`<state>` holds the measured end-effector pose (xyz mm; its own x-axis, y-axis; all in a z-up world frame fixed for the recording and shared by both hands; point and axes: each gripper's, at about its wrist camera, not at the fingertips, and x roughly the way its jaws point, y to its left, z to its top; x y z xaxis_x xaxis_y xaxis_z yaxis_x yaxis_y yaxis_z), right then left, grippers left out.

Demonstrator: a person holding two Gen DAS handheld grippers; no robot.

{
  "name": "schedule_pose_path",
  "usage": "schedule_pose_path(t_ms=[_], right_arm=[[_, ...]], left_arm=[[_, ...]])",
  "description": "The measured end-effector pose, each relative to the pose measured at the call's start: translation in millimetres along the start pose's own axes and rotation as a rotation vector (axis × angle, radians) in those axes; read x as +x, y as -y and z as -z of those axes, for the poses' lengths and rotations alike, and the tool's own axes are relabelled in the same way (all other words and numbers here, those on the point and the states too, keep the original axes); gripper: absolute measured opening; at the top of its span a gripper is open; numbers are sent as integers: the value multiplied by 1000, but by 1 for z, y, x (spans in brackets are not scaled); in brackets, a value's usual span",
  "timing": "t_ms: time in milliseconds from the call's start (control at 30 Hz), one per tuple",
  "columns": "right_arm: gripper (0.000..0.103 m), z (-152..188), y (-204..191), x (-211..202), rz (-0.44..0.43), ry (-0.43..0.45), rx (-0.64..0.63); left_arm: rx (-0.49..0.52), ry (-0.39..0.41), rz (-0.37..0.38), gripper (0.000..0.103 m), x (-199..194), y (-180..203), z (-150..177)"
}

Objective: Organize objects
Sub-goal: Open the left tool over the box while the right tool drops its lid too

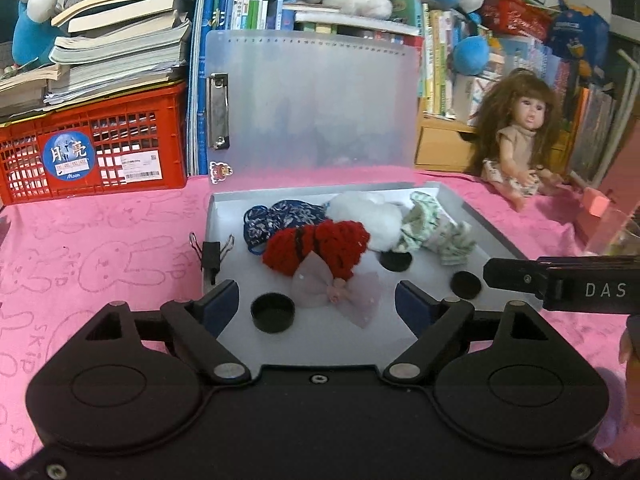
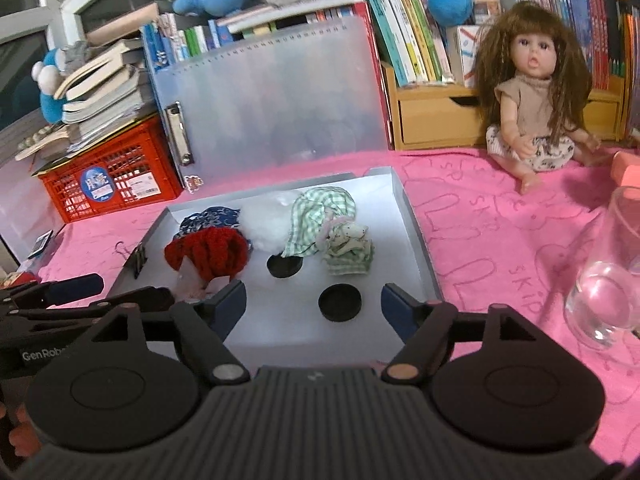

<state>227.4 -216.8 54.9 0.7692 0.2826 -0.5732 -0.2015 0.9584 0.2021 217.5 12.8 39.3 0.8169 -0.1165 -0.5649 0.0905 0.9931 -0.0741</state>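
Hovering over the open storage box (image 1: 472,220): left hand-held gripper (image 1: 316,300) and right hand-held gripper (image 2: 312,304) both spread, empty. Doll clothes (image 1: 320,240) piled at 12 o'clock inside; lower squarely before pinching.

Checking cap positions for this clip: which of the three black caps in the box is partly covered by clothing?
The rear black cap, tucked under the green checked garment. The other two caps lie fully exposed on the box floor.

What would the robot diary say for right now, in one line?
left gripper: open, holding nothing | right gripper: open, holding nothing | open box: doll clothes, three black caps inside | doll: sitting outside
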Motion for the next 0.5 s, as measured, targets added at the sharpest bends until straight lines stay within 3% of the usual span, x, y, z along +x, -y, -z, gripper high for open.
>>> schedule_pose_path(t_ms=[500], right_arm=[[91,41,-21,-50,34,81,-139]], left_arm=[[10,13,41,87,-43,1,38]])
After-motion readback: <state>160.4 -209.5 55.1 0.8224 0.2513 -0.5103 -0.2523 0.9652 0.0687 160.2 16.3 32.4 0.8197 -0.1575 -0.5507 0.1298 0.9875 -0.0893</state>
